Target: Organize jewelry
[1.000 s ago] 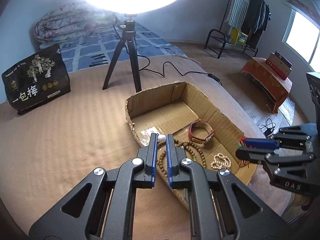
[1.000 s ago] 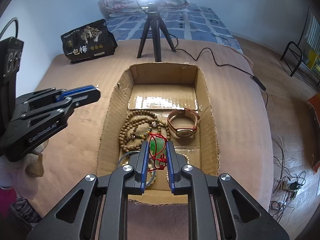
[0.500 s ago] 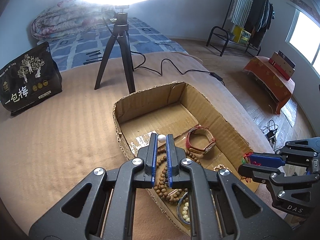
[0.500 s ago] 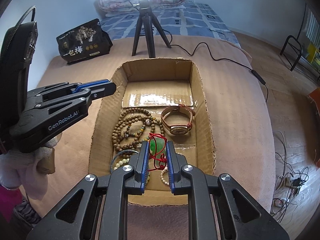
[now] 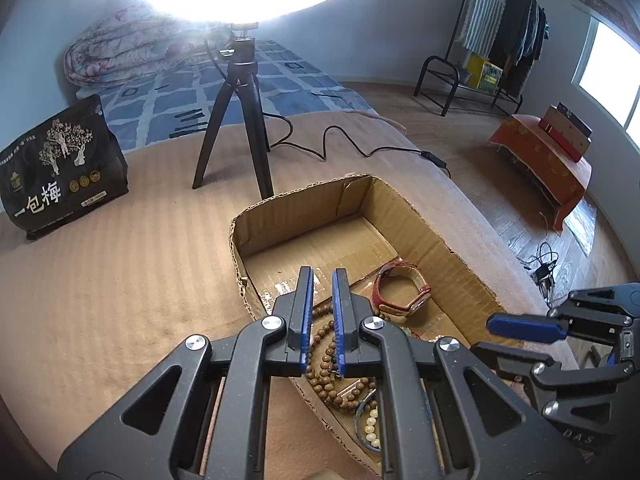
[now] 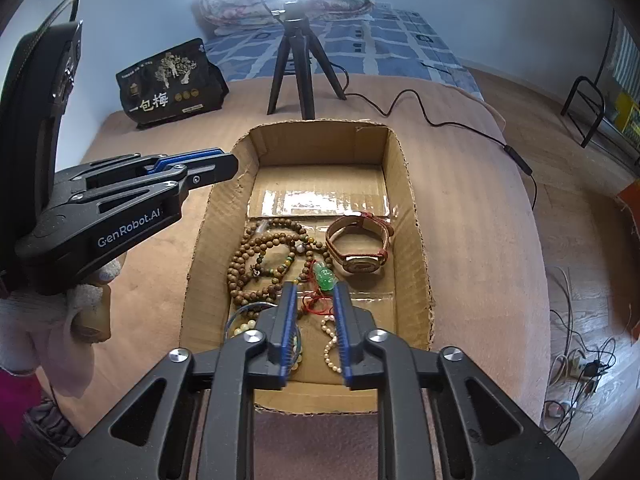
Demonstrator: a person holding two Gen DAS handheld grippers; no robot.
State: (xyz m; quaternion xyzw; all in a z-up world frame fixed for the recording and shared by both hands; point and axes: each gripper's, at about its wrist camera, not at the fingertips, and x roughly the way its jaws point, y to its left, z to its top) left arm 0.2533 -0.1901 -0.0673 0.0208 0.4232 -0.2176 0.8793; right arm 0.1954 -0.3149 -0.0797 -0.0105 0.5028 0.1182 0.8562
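Right claw [image 6: 314, 292] poised over the near end of the cardboard box [image 6: 416, 240], jaws parting, pads clear of everything. Green jade pendant [image 6: 325, 276] on its red cord [image 6: 316, 304] lying on the box floor just ahead of the fingertips, in line with the gap between them, gripped by neither. Cord trailing back between the two blue pads (touching them or not: cannot tell).

Beside the pendant, to its left, a heap of brown wooden bead strands [image 6: 264, 256]; to its right, a wristwatch with a tan and red strap [image 6: 360, 246], lying on its side. Nearer the front wall, a string of small pale pearls [image 6: 330, 340] and a blue bangle [image 6: 240, 316] partly hidden under the left finger.

Left claw [image 5: 321, 276] clenched nearly shut, only a narrow slit left between the pads, nothing seen in it. Held above the box's left wall, the wooden beads [image 5: 328, 364] visible below through the slit. Seen from the right camera, hanging over the brown blanket [image 6: 472, 200] at the box's left rim, gloved hand [image 6: 60, 328] underneath.

Behind the box, a black tripod [image 6: 298, 68] and a black snack bag [image 6: 172, 80].
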